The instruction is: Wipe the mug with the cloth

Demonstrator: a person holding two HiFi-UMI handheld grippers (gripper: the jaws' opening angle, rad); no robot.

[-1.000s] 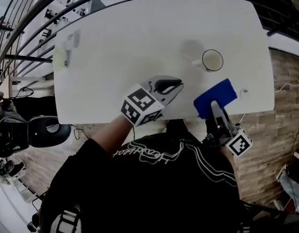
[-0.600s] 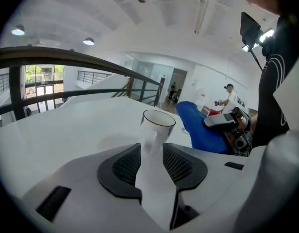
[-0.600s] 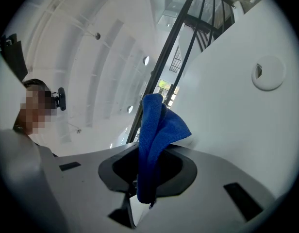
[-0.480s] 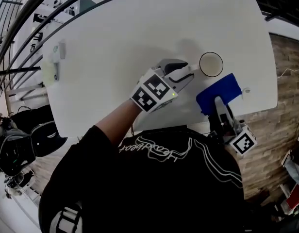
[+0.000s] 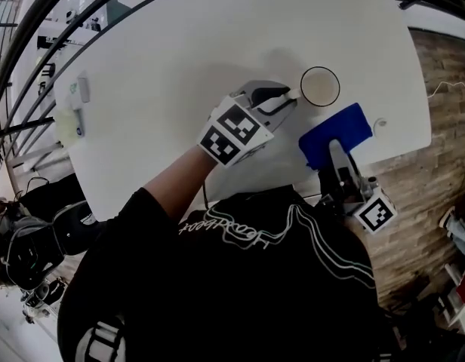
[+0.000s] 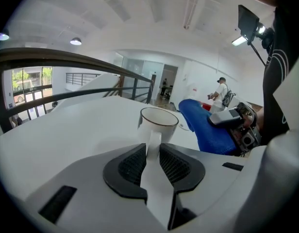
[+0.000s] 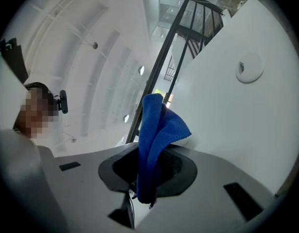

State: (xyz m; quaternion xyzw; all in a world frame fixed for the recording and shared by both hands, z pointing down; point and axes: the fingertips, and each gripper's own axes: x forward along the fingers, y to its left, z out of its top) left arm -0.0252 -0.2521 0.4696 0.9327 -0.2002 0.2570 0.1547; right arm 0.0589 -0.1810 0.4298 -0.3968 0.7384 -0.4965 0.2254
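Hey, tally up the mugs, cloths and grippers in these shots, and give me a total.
mug: 1
blue cloth: 1
grippers: 2, left gripper jaws just closed onto the mug's handle, right gripper clamping the blue cloth
Total: 4

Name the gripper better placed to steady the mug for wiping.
Left. The left gripper has just been closing with the handle of the mug between its jaws; the right gripper holds the cloth beside it.
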